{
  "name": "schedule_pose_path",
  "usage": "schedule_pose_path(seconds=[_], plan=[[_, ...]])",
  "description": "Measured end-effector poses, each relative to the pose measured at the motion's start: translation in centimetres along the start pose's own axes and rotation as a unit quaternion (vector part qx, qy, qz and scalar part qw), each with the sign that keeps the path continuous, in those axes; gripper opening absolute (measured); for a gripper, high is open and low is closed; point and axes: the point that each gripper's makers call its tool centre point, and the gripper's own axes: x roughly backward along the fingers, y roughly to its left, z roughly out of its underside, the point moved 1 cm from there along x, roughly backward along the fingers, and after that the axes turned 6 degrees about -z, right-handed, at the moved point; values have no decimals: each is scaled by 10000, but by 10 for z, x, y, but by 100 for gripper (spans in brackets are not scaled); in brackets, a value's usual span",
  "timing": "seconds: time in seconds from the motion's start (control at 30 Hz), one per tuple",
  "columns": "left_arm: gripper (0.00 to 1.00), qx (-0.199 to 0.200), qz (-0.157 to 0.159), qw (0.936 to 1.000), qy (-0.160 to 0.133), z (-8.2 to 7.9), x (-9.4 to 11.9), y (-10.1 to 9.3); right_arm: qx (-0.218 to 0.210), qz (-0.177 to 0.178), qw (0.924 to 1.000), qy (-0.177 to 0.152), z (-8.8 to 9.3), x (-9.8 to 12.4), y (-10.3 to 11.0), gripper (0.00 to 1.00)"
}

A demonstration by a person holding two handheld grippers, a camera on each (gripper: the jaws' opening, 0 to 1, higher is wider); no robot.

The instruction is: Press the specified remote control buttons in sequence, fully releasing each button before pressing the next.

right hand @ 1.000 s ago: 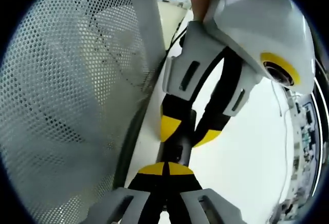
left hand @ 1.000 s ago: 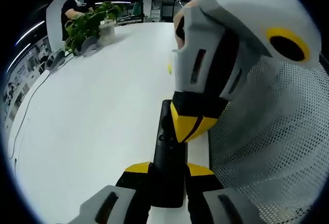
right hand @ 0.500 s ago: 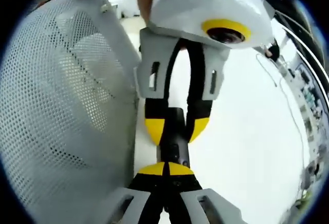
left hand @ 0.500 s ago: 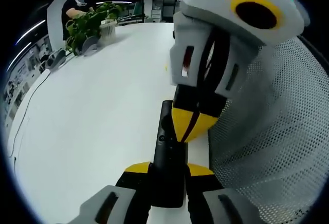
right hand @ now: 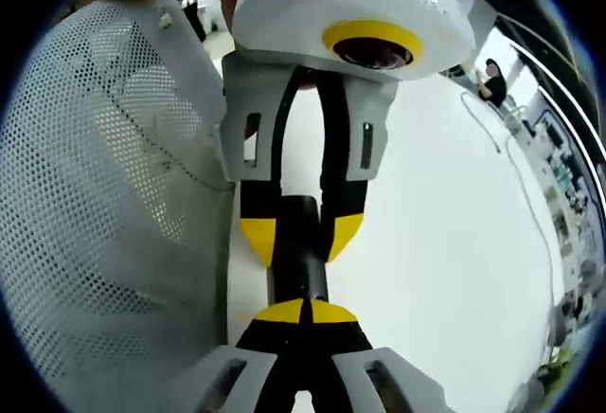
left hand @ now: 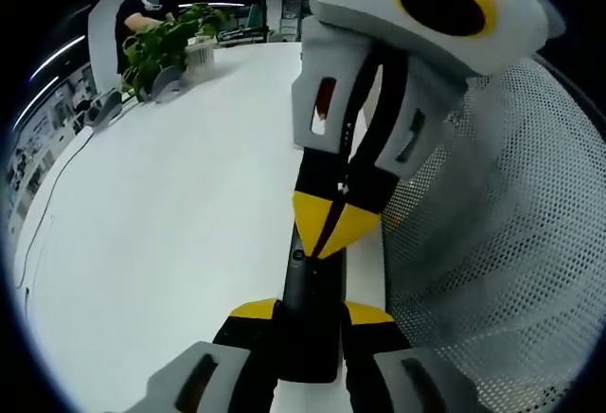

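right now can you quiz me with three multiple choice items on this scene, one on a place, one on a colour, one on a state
1. Where does the potted plant stand?
A. at the far end of the white table
B. on the mesh chair
C. on the remote

2. What colour are the tips of the right tool?
A. red
B. yellow
C. green

3. How does the left tool stand?
A. open and away from the remote
B. shut on the remote
C. shut on a cable

Answers: 1 A, in the left gripper view the plant sits far up the white table, close to a seated person. 2 B, the closed tips over the remote are yellow. 3 B, the black remote runs between the left tool's yellow-tipped jaws, gripped on both sides, beside the grey mesh chair.
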Motion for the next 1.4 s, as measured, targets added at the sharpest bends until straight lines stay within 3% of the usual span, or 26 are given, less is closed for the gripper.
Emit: schedule_pose_path(seconds=[0.27, 0.47, 0.87, 0.97, 1.23, 1.4], plan=[[25, 18, 4, 10000, -6, 0, 0, 0, 251, -54, 9994, 221, 0, -2, 1, 0], [25, 26, 0, 10000, -13, 0, 0, 0, 175, 58, 9997, 158, 0, -2, -1, 0], [25, 64, -17, 10000, -31, 0, -1, 0, -869, -170, 9953, -384, 1, 1, -3, 0], [25, 70, -13, 10000, -36, 0, 0, 0, -861, -41, 9958, -307, 3, 2, -9, 0], [25, 92, 1, 9999, -76, 0, 0, 0, -1067, -355, 9934, -232, 1, -3, -13, 0], [25, 120, 9, 9999, -88, 0, 0, 0, -1518, -853, 9846, 141, 1, -4, -14, 0]])
